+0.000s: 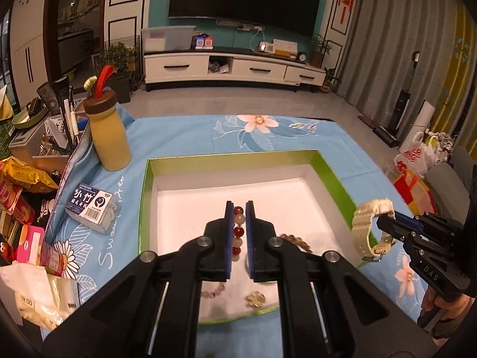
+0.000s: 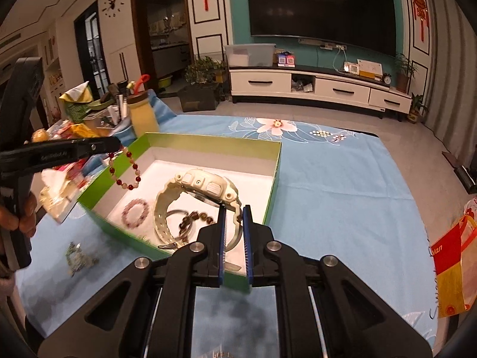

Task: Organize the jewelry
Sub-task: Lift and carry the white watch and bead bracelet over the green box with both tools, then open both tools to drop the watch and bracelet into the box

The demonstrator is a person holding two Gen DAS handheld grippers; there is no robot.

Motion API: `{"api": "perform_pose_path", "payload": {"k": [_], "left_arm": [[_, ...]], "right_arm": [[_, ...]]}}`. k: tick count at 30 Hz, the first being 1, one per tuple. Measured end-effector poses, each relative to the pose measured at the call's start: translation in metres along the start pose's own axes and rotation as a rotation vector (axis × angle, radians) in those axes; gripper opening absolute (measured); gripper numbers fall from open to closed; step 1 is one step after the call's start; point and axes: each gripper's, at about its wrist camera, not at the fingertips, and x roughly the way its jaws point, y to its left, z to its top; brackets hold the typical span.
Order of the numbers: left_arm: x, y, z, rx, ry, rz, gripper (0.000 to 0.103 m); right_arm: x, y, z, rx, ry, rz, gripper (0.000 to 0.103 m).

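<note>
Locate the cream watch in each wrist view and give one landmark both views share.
Left wrist view: the cream watch hangs at the right edge, pinched by the right gripper, over the right wall of the green box.
Right wrist view: the watch sits centre frame, its strap between the right gripper's fingers, above the box interior.
Shared landmark: the green box.

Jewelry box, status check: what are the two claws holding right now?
Left claw shut on red-and-white bead bracelet. Right claw shut on cream watch. Both above green box; nothing blocking.
</note>
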Motion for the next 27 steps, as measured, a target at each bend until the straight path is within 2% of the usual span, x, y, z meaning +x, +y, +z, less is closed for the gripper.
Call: {"api": "perform_pose_path", "payload": {"k": [9, 21, 22, 25, 27], "left_arm": [[0.027, 0.014, 0.011, -0.040, 0.039, 0.046, 0.007], [0.049, 0.014, 0.015, -0.080, 0.072, 0.078, 0.007], [0.048, 0.014, 0.015, -0.083, 0.071, 0.087, 0.012], [0.044, 0.015, 0.015, -0.093, 0.053, 0.092, 0.040], [0.039, 0.014, 0.015, -0.096, 0.038, 0.088, 0.047]], "right_arm": [[0.047, 0.010, 0.021, -0.015, 0.061, -0.005, 0.010], [0.078, 0.012, 0.028, -0.001, 0.149, -0.047, 0.013], [0.080, 0.011, 0.028, 0.006, 0.156, -0.047, 0.013], [0.077, 0.009, 0.026, 0.018, 0.144, -0.062, 0.019], [0.071, 0.009, 0.025, 0.027, 0.122, -0.051, 0.022]]}}
